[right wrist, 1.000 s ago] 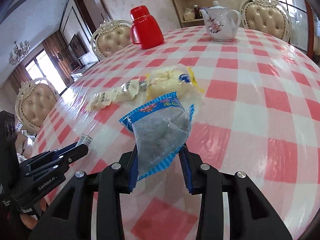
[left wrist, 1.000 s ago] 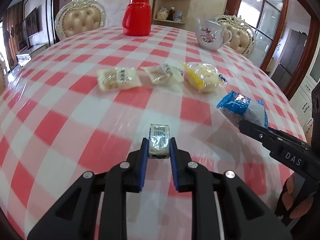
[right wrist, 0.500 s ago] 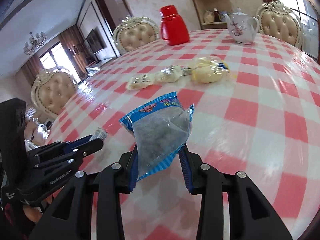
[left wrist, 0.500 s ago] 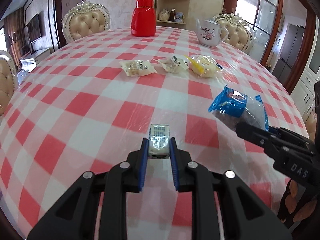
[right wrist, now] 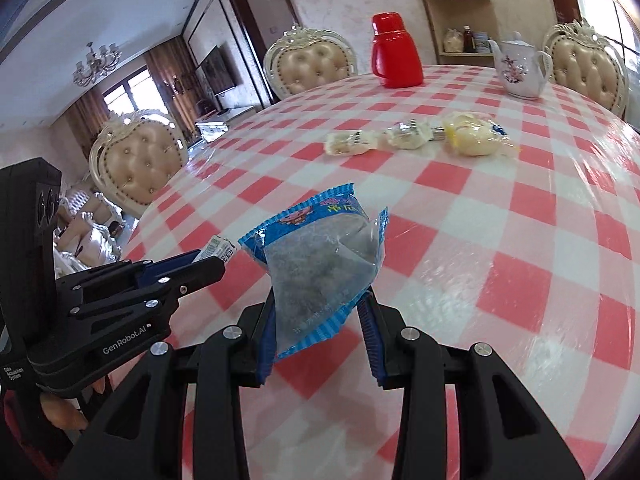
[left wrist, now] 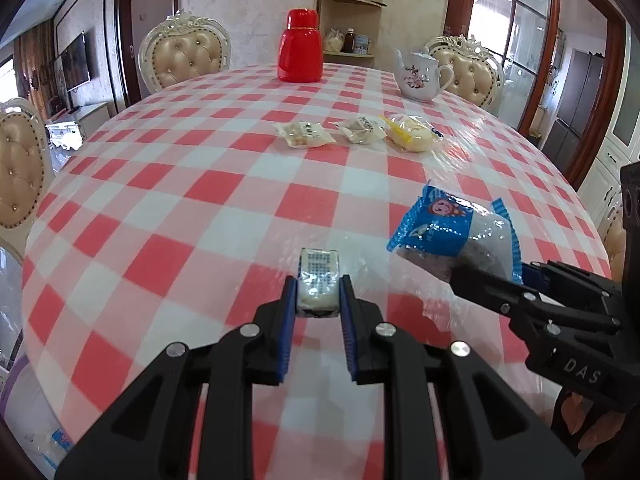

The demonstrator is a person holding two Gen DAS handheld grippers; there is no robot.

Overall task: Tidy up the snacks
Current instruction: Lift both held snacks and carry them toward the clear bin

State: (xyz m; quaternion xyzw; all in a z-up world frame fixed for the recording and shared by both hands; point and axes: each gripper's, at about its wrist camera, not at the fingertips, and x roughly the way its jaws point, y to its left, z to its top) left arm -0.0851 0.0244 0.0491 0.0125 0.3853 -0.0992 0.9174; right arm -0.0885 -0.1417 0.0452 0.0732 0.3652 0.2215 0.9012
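While my left gripper [left wrist: 319, 294] clamps a small white wrapped snack [left wrist: 319, 282] at lower centre of its view, my right gripper [right wrist: 320, 312] pinches a blue-edged snack packet [right wrist: 320, 264] held above the red-checked tablecloth [left wrist: 160, 208]. Higher in the frame, three more wrapped snacks [left wrist: 360, 133] lie in a row, with a red flask [left wrist: 300, 51] and a white teapot [left wrist: 420, 80] beyond.

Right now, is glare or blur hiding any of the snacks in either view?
Left wrist view: glare streaks the plastic table cover beside the yellow bun, but all packets read clearly. Right wrist view: sheen on the cover at right; the blue packet in the right claw is sharp. Fisheye bends the table edges in both.
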